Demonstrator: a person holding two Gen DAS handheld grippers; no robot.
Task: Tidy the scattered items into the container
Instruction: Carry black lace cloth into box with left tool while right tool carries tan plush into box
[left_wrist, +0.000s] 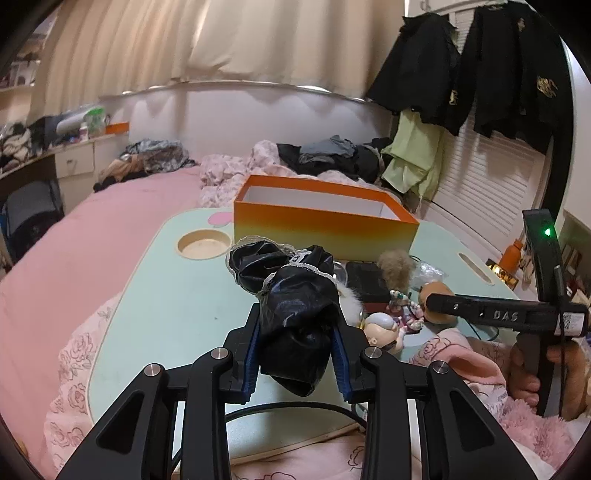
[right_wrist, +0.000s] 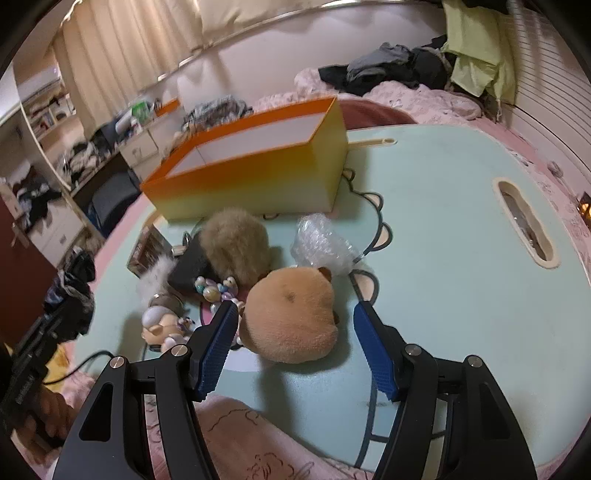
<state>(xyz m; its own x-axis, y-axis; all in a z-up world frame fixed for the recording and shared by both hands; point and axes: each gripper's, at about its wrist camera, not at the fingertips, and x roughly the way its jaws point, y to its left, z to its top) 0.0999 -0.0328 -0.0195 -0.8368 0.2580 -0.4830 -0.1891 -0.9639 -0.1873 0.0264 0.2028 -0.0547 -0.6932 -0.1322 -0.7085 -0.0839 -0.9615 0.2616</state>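
My left gripper (left_wrist: 297, 325) is shut on a black shiny cloth bundle with lace trim (left_wrist: 291, 295) and holds it above the mint lap table (left_wrist: 166, 302). An open orange box (left_wrist: 325, 218) stands at the table's far side; it also shows in the right wrist view (right_wrist: 255, 173). My right gripper (right_wrist: 293, 310) is open, its jaws on either side of a brown capybara plush (right_wrist: 291, 317) lying on the table. Beside the plush lie a fluffy brown pompom (right_wrist: 236, 240), a bead bracelet (right_wrist: 214, 290), a small doll figure (right_wrist: 162, 321) and a bubble-wrap bag (right_wrist: 321, 245).
The table rests on a pink bed (left_wrist: 74, 251) with piled clothes (left_wrist: 332, 155) at the back. The table has a round cup recess (left_wrist: 203, 245) and a slot handle (right_wrist: 524, 225). A dark flat case (left_wrist: 364, 280) lies by the pompom. A cable (left_wrist: 288, 410) runs under my left gripper.
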